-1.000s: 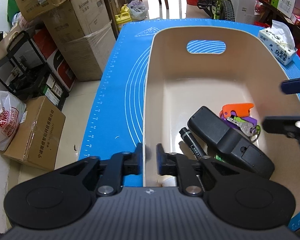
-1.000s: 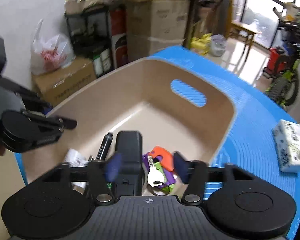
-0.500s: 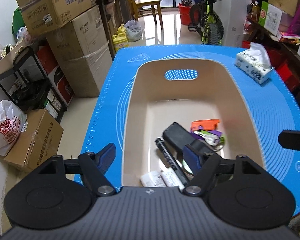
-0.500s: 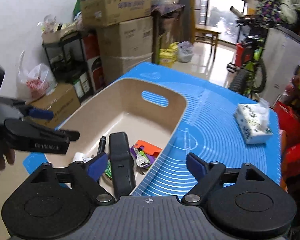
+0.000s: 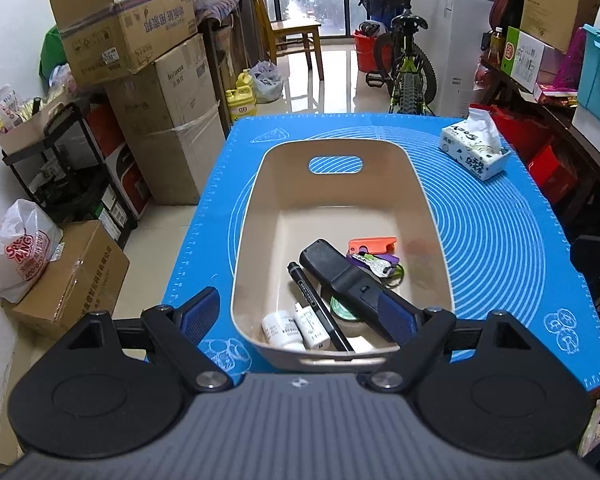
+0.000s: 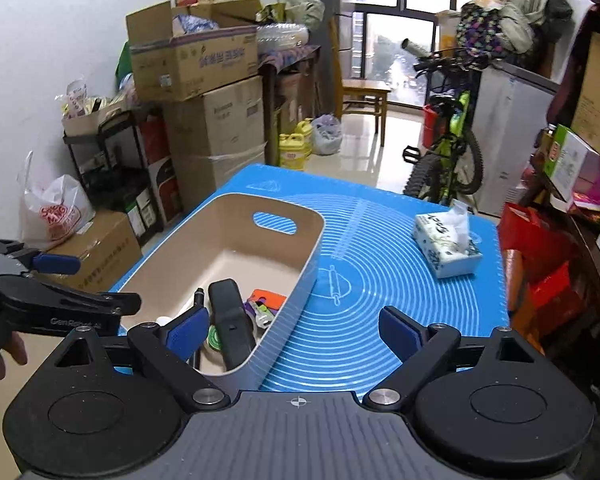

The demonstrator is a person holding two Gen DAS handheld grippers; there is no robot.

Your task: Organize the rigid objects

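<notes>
At the bottom of the left wrist view, the left gripper (image 5: 302, 314) hangs above the near end of the beige bin (image 5: 260, 184); its jaws are opening, spread wide with nothing gripped between them. In the lower middle of the right wrist view, the right gripper (image 6: 294, 330) has its jaws released as well, standing wide over the bin's right rim and the blue mat (image 6: 380, 280), with nothing held.

Just beyond the left jaws, the bin sits on the mat that covers the surface. Inside it, toward the near end, lie two small white cylinders (image 5: 296, 328), a black marker (image 5: 304, 280) lying lengthwise, a roll of green tape (image 5: 340, 308) partly under a long black remote (image 5: 328, 260). Just past these, toward the middle of the bin, an orange plastic piece (image 5: 372, 245) lies against a bunch of keys (image 5: 376, 264) with purple tags. The far half of the bin's floor is bare, and the far wall has an oval handle cutout.

In the upper right, well apart from the bin, a tissue pack (image 5: 476, 152) stands on the mat. Beyond the surface are stacked cardboard boxes (image 5: 156, 80) at the left and a bicycle (image 5: 408, 64) near the window.
</notes>
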